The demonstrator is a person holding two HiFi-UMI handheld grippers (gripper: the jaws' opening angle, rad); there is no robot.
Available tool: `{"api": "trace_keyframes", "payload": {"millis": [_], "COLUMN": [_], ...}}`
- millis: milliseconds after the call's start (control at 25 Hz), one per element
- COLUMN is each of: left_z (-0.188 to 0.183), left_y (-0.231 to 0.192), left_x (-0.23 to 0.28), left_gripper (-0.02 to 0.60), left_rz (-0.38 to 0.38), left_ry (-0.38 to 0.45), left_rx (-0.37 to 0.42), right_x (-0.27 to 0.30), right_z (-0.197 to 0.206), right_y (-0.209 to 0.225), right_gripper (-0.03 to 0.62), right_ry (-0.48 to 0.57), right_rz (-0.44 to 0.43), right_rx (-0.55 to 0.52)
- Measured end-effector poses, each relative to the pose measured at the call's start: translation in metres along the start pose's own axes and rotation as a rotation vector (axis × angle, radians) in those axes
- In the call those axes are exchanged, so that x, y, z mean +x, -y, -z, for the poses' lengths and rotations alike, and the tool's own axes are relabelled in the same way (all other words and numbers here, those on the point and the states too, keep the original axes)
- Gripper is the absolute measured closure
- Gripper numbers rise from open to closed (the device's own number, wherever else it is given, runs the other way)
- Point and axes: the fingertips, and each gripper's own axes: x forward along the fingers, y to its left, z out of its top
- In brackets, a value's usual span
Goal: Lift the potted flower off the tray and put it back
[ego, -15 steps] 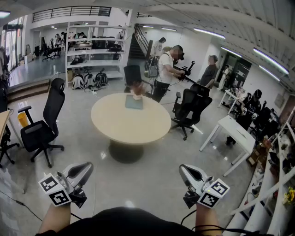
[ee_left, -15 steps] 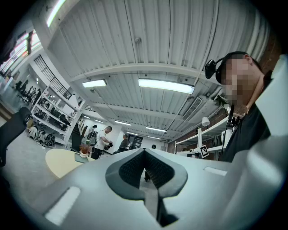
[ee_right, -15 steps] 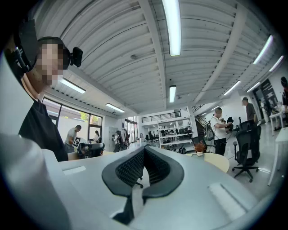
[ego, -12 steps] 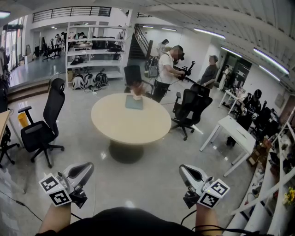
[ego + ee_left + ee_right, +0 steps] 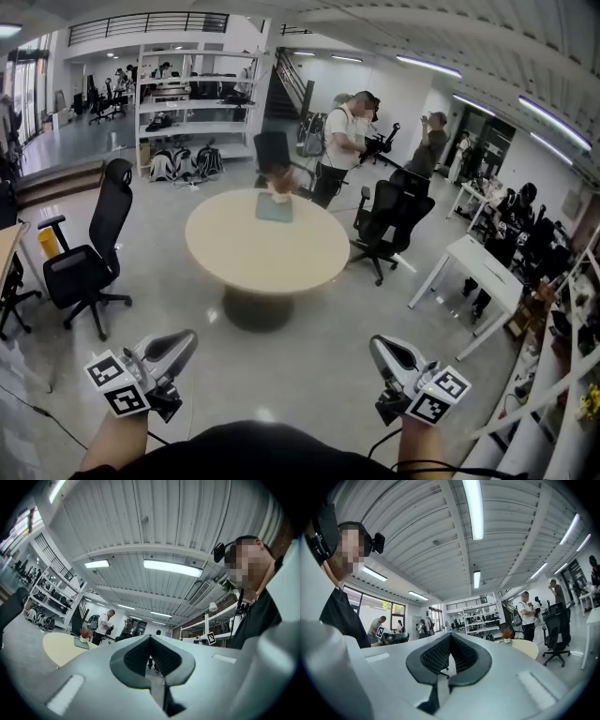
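The potted flower (image 5: pixel 279 190), orange blooms in a pale pot, stands at the far end of a teal tray (image 5: pixel 273 210) on the round beige table (image 5: pixel 267 248). My left gripper (image 5: pixel 178 345) and right gripper (image 5: pixel 385 351) hover low near my body, well short of the table, both shut with nothing in them. The left gripper view shows its shut gripper (image 5: pixel 151 654), with the flower (image 5: pixel 84 633) and tray (image 5: pixel 80 643) small at far left. Beyond the right gripper (image 5: pixel 450 654) in its own view, the flower (image 5: pixel 506 633) is a small shape at right.
A black office chair (image 5: pixel 89 253) stands left of the table, another (image 5: pixel 389 220) to its right and one (image 5: pixel 272 155) behind it. Several people (image 5: pixel 342 141) stand beyond the table. A white desk (image 5: pixel 478 272) is at right, shelving (image 5: pixel 187 103) at the back.
Both grippers sit slightly further right in the head view. The people behind the table have shifted a little. The flower and tray have not moved.
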Motion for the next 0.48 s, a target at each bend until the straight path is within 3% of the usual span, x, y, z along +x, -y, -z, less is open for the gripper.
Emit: {"api": "trace_keyframes", "payload": {"millis": [480], "left_z": [0.025], "left_y": [0.043], "left_x": [0.055], "left_gripper": [0.588], "left_rz": [0.027], "left_ry": [-0.013], "left_rx": [-0.004], "right_x": [-0.053], "right_z": [-0.005], "right_y": [0.042], "right_gripper": [0.580], "right_ry": [0.000], "right_rz": [0.000], "right_rx": [-0.008]}}
